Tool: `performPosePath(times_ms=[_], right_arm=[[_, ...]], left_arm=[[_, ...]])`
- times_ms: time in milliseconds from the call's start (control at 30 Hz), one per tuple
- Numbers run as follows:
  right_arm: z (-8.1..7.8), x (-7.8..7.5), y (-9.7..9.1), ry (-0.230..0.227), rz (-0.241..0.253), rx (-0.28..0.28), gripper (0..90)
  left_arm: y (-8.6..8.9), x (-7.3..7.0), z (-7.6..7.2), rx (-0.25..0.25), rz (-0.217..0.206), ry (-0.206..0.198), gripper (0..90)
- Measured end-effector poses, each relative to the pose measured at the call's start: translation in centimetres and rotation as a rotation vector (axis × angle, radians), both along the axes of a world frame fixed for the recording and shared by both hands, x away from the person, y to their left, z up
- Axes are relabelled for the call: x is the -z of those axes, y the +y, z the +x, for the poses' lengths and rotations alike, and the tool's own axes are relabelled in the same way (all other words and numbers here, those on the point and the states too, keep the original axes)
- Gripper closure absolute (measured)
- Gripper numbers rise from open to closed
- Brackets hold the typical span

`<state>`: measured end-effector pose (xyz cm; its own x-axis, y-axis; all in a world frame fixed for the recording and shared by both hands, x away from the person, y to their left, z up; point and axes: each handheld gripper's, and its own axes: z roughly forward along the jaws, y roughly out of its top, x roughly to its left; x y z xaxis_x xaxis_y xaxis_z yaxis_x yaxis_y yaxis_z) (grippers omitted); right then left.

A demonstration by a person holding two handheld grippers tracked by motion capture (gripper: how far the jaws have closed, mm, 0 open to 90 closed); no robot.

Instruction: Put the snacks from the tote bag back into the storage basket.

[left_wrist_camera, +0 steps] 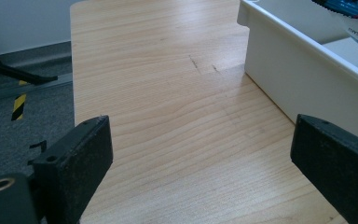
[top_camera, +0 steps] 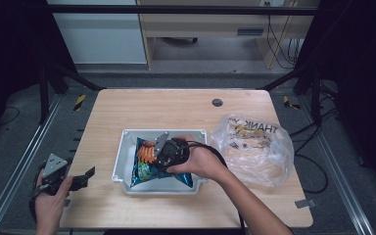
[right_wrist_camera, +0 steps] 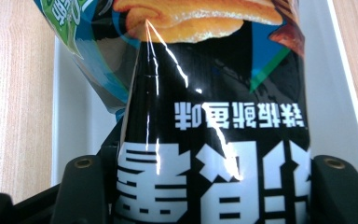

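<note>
- Snack bag (top_camera: 152, 164) sat pinched between the jaws of our right gripper (top_camera: 162, 152), over the white plastic bin (top_camera: 119, 159) at the middle of the wooden table (top_camera: 176, 105); the right gripper view showed the glossy black and blue foil (right_wrist_camera: 214, 140) squeezed between the two black jaws, print upside down.
- Whether the bag's lower end rested on the bin floor or hung just above it, we could not tell.
- Our left gripper (top_camera: 81, 178) hung at the table's near left corner with its jaws spread wide and nothing between them; in its own view we saw bare wood and the bin's outer wall (left_wrist_camera: 298, 79) just beside the far jaw.
- Slipping was the risk we judged most likely: the foil was slick and puffed with air, so a grip on its body rather than its seam could let it slide out if we swung or tilted the hand quickly.
- Squeezing harder could crush the chips or burst the bag, so we judged more pressure a poor cure.
- A bag corner could catch the bin rim (top_camera: 166, 131) on the way in or out and twist the bag in the jaws.
- To the right of the bin lay a crumpled clear plastic bag (top_camera: 254, 147) with printed lettering, close to the bin's right wall; our right forearm passed near it, and a sweep that way could drag it.
- A small dark grommet (top_camera: 217, 102) lay farther back, well apart from the work.
</note>
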<state>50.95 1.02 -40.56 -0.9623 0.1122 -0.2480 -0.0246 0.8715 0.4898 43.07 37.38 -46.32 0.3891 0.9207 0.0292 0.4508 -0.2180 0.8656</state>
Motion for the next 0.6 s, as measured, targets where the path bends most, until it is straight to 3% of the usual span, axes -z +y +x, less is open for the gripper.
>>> performPosePath(times_ms=[600], right_arm=[[0.80,0.76,-0.02,0.013,-0.021,0.022,39.5]], left_arm=[[-0.01,0.00,0.00,0.001,0.002,0.000,5.3]])
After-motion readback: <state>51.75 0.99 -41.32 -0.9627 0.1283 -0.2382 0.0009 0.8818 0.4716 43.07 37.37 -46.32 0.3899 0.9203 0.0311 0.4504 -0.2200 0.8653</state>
